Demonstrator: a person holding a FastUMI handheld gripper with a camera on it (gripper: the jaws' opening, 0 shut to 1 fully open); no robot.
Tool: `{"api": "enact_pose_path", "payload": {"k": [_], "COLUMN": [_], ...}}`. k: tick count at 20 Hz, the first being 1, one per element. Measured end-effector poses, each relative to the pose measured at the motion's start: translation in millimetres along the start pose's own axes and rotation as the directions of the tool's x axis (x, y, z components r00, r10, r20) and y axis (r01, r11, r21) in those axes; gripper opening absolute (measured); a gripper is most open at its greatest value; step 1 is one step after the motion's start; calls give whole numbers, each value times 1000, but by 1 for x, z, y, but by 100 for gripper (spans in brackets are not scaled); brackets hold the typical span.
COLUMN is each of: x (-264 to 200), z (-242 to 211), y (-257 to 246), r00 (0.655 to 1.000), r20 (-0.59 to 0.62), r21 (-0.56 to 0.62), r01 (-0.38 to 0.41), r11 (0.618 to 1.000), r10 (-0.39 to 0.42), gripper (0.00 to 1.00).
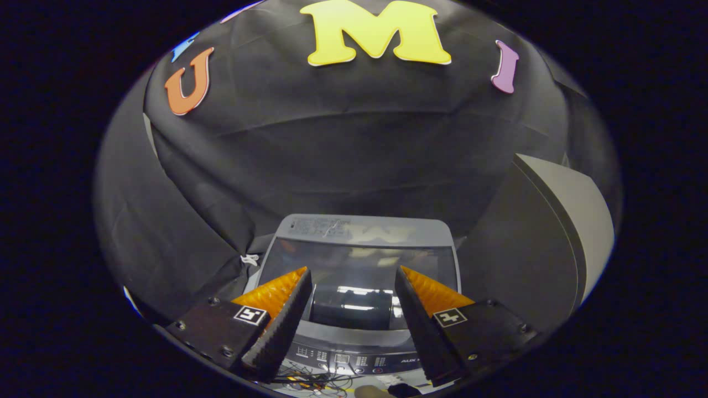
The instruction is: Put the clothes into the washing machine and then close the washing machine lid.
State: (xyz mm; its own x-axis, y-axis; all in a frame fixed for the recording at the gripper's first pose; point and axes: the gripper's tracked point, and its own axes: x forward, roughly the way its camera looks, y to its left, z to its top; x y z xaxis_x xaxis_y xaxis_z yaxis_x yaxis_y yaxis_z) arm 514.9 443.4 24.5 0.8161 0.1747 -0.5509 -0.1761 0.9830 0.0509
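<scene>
A grey top-loading washing machine (359, 226) stands below me against the black cloth wall. Its dark glass lid (354, 262) lies flat and shut, mirroring the lights above. The control panel (345, 359) runs along the machine's near edge, under my fingers. My gripper (353, 271) hovers over the lid, open, with nothing between its fingers. Through the gap between them I see the lid's front part and its handle recess (351, 312).
A tall grey panel (575, 221) stands to the right of the machine. Black cloth (182, 232) drapes close on its left, with a white cord knot (250, 258) by the corner. Loose cables (315, 381) lie on the floor in front of the machine.
</scene>
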Motion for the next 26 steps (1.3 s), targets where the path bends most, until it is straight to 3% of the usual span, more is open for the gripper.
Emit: {"api": "enact_pose_path", "payload": {"k": [8,13,19,26], "x": [-21,-64,-174,-318], "z": [-5,1,22,36], "y": [-8,-21,-58,-141], "r00": [1000,997,964,868], "r20": [9,74,265,497], "r21": [-12,-26,-48,-26], "r01": [3,-6,-22,5], "r11": [1000,1000,999,1000], "r10": [-3,8,34,9], "gripper": [94,95,95,96]}}
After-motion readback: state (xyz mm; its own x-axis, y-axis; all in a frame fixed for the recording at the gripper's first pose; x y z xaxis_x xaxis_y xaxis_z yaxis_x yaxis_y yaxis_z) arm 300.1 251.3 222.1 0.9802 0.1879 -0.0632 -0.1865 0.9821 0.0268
